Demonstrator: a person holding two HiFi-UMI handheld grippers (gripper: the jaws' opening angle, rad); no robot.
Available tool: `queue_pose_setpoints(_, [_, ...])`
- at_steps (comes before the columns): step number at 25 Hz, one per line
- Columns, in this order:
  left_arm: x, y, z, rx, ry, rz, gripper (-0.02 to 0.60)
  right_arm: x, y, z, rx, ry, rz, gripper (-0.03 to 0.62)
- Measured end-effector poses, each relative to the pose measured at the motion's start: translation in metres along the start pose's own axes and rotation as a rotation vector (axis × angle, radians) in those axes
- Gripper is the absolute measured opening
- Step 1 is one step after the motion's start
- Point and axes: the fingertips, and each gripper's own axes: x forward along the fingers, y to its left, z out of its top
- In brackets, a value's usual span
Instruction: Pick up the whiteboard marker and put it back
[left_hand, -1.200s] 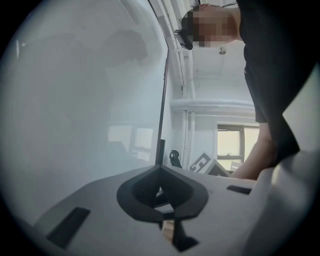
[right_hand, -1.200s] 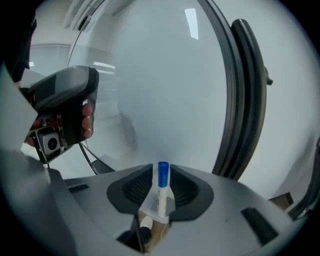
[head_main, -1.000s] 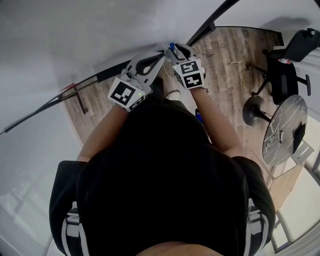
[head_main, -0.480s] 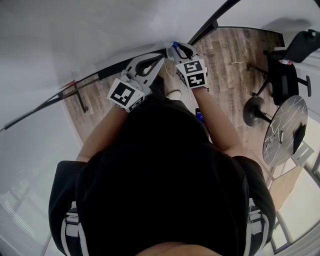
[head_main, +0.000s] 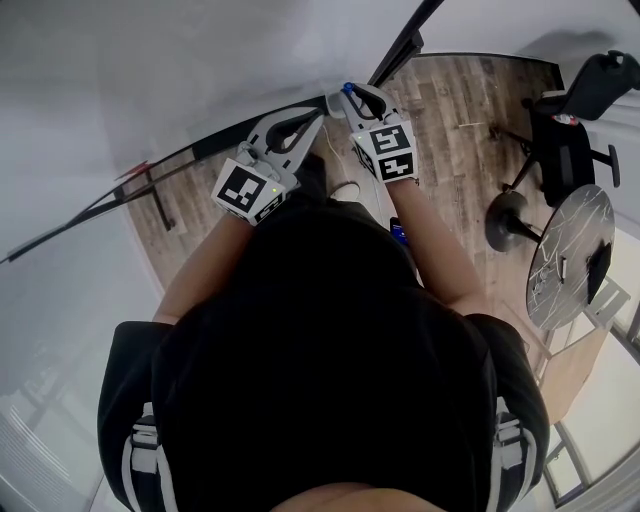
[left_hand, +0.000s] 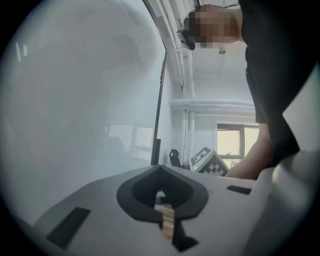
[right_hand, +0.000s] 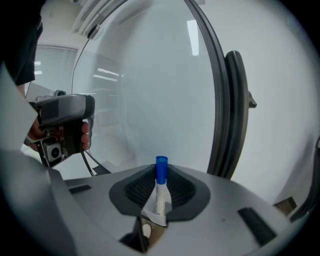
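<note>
The whiteboard marker is white with a blue cap and stands upright between the pads of my right gripper, which is shut on it. In the head view its blue cap pokes out past the right gripper, close to the white board. Just left of it, my left gripper is level with its jaws together and nothing between them. The left gripper view shows those closed jaws facing the board, with the right gripper's marker cube beyond them.
A black frame post runs up the board's right edge. On the wooden floor to the right stand a black office chair and a round table. A small blue object shows beside the person's chest.
The right gripper has lifted a little with the marker in it. The left gripper has stayed where it was.
</note>
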Motion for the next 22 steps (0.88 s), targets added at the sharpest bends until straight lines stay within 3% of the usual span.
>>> queue_pose_setpoints(11, [-0.002,-0.019,0.005,0.016,-0.014,0.002,0.003,-0.037,0.009,0.022,-0.024,-0.078,0.006,0.066])
queue_pose_setpoints(22, [-0.004,-0.021,0.018,0.055,-0.025,0.022,0.003,-0.084,0.011,0.070,-0.013,-0.216,0.027,0.066])
